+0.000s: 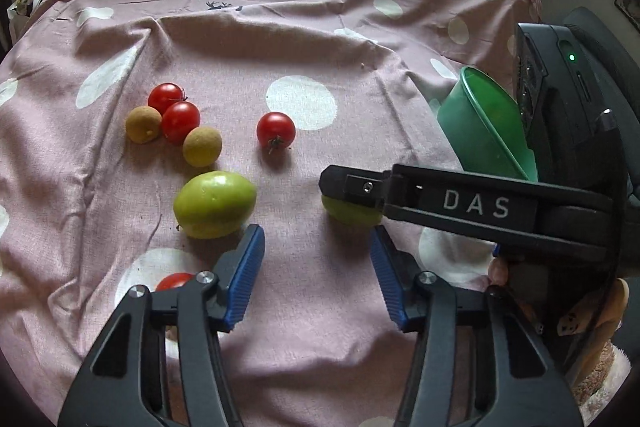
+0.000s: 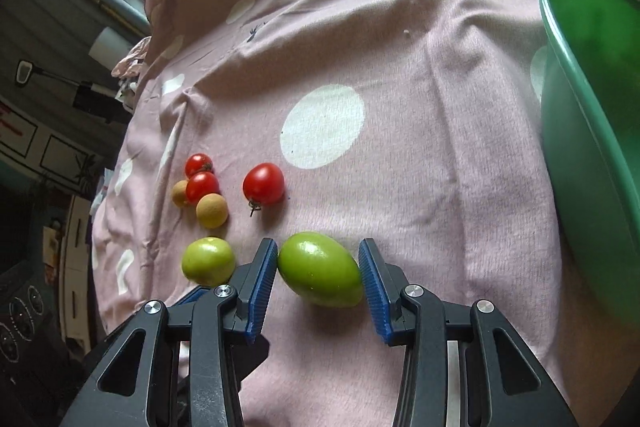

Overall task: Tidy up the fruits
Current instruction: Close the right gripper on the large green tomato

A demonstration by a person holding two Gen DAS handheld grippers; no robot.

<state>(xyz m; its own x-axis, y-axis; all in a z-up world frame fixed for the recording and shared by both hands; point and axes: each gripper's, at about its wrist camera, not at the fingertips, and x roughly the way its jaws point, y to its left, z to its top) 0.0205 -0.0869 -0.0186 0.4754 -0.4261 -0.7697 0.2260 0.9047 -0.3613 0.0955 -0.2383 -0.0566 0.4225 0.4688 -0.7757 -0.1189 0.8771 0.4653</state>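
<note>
Pink cloth [image 1: 312, 39] with pale dots covered the tabletop in the left wrist view, and the left gripper [image 1: 318, 259] hung over a bare stretch of it with its jaws partly open and nothing between the blue pads. A green fruit [image 1: 214, 205] lay just beyond the left pad, and a red tomato [image 1: 172, 281] peeked out behind that same finger. Farther ahead sat a lone tomato [image 1: 276, 129], and to its left a cluster of two tomatoes [image 1: 180, 121] and two tan round fruits [image 1: 202, 146]. The right gripper [image 1: 460, 203] crossed in from the right, just past the right pad, covering most of a second green fruit [image 1: 348, 213]; a green bowl [image 1: 488, 131] stood tilted behind it. In the right wrist view the right gripper [image 2: 318, 267] held its jaws narrowly apart around the oval green fruit [image 2: 320, 269], both pads touching its sides. The rounder green fruit [image 2: 208, 261] lay just left of the left pad, the tomatoes and tan fruits ahead of it, and the green bowl [image 2: 592, 155] well to the right.
</note>
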